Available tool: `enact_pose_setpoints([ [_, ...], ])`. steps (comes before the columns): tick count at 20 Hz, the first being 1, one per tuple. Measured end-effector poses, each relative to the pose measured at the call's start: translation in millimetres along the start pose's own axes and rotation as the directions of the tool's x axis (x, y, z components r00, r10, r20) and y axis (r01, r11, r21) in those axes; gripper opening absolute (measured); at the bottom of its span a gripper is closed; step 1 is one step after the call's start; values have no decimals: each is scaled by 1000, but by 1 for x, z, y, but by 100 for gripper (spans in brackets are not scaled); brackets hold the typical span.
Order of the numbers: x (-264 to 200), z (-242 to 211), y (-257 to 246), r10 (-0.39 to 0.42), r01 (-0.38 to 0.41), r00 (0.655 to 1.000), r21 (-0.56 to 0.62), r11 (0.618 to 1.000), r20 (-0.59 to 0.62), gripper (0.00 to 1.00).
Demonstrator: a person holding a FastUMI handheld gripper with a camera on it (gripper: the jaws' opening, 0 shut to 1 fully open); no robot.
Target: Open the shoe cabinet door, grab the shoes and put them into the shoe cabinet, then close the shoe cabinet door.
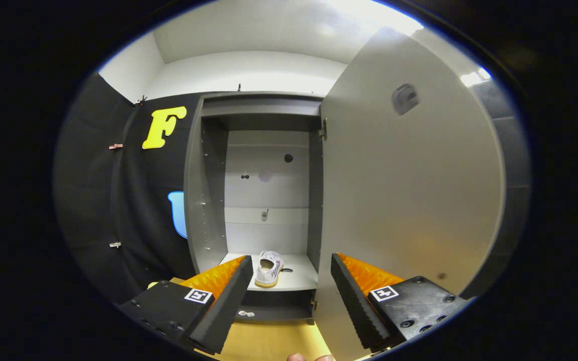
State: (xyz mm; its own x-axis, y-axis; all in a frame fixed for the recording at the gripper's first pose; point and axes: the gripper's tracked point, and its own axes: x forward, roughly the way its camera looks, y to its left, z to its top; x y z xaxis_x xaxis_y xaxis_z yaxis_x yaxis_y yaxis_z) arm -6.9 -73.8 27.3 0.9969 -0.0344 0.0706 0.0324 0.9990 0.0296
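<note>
The hand-held gripper hangs in front of the tall grey shoe cabinet with its two fingers spread wide and nothing between them. Beyond the fingers, seen through the gap, a single white canvas low-top shoe lies on the cabinet's pale bottom shelf, near the shelf's front edge and a little toward its left side, heel toward the gripper and toe pointing at the back panel; a small dark mark sits on the shelf just beside it. The flat grey cabinet door stands swung open on the right, hinged at the cabinet's right wall, and its inner face runs close beside the right finger. Below the shelf a strip of light wooden floor shows, with a small pale object on it at the cabinet's foot that is too small to identify. The shoe looks light, soft in the upper and stiffer at the rubber sole, so it would yield under a pinch; the heel collar or the side wall near the sole seems the firmest place to hold. With the shoe already inside, closing appears to be the step left, and the door's free edge, a stiff thin panel, looks the natural place to push or hook.
</note>
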Motion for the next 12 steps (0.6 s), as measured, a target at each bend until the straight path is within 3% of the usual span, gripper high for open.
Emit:
enact_pose_setpoints([
  [6, -78, -5, -72, -147, 146, 989, -32, 989, -13, 97],
  [12, -100, -11, -163, -317, 316, 948, -13, 949, -22, 97],
])
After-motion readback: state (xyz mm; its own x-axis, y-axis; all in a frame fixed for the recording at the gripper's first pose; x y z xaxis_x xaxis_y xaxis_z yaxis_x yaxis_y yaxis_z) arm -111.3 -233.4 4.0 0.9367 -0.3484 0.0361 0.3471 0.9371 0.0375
